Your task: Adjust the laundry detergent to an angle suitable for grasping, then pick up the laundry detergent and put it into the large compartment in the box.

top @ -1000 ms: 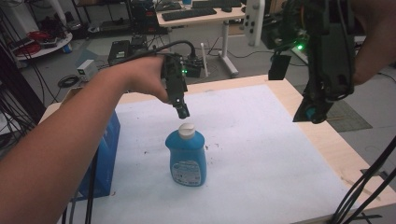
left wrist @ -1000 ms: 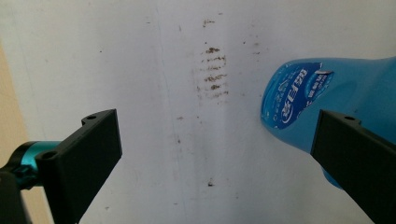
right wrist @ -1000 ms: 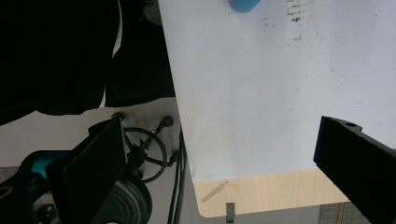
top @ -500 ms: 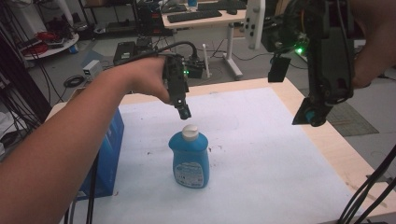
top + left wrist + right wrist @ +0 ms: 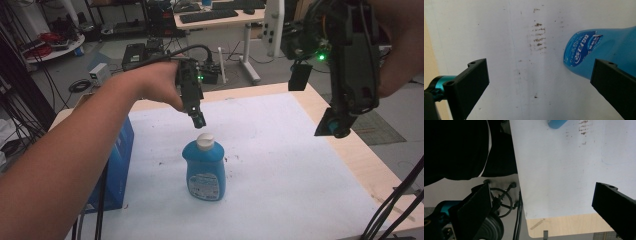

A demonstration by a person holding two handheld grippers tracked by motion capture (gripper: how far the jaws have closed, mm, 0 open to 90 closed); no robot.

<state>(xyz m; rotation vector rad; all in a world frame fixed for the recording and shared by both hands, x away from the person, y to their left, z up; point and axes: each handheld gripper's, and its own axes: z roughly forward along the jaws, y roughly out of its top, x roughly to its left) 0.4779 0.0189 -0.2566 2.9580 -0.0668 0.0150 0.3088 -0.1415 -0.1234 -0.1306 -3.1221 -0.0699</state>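
your left tool (image 5: 199, 120) hangs just above the white cap of the blue bottle (image 5: 204, 167), jaws spread wide with nothing between them; in the left gripper view the bottle's shoulder (image 5: 604, 50) sits off toward one jaw, not centred. the bottle stands upright on the white worktop (image 5: 280, 150), ungripped. your right tool (image 5: 334, 127) waits well off to the side, also spread and empty. the grasp is yet to come.

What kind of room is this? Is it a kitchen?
Probably not a kitchen: it looks like a lab or workshop. Behind the table stands a desk with a keyboard, cables and electronic boxes lie on the floor, and a blue bottle stands alone on a white sheet.
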